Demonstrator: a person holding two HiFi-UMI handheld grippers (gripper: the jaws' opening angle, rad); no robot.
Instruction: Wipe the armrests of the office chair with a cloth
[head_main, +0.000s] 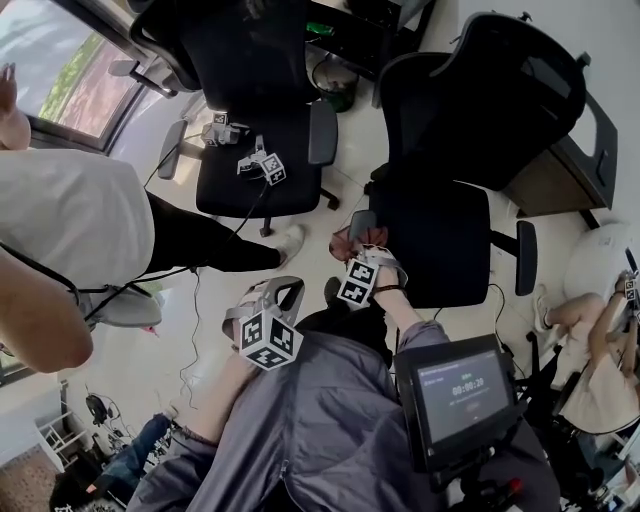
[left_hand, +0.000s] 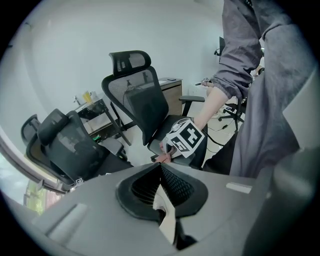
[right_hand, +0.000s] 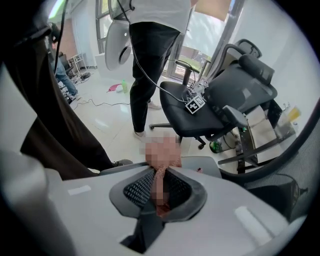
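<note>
A pale tiled office floor (head_main: 170, 370) is crowded with black chairs, with a window at one side and a bystander in a white top (head_main: 80, 215) standing close by. The office chair (head_main: 440, 235) to be cleaned is directly ahead of the person. A second chair (head_main: 255, 160) beyond it carries spare marker-cubed grippers (head_main: 262, 165) on its seat. The right gripper (right_hand: 159, 172) has its jaws clamped on a pinkish cloth (head_main: 347, 240), which bunches out past the tips. In the head view the cloth sits at the front end of the near armrest (head_main: 362, 222). The right gripper view shows a grey pad just beyond the cloth, but whether cloth and pad are actually touching cannot be told. The left gripper (left_hand: 160, 167) hangs back over the person's lap, apart from the chair, with its jaws drawn together. A pale sliver shows low in the seam between them, but what it is cannot be made out. By the look of it the job is at an early stage: the cloth is in hand and has been brought to the near armrest, so wiping there is either starting or under way. The far armrest (head_main: 525, 258) stands well apart from both grippers with nothing on it, and it very likely remains to be wiped.
</note>
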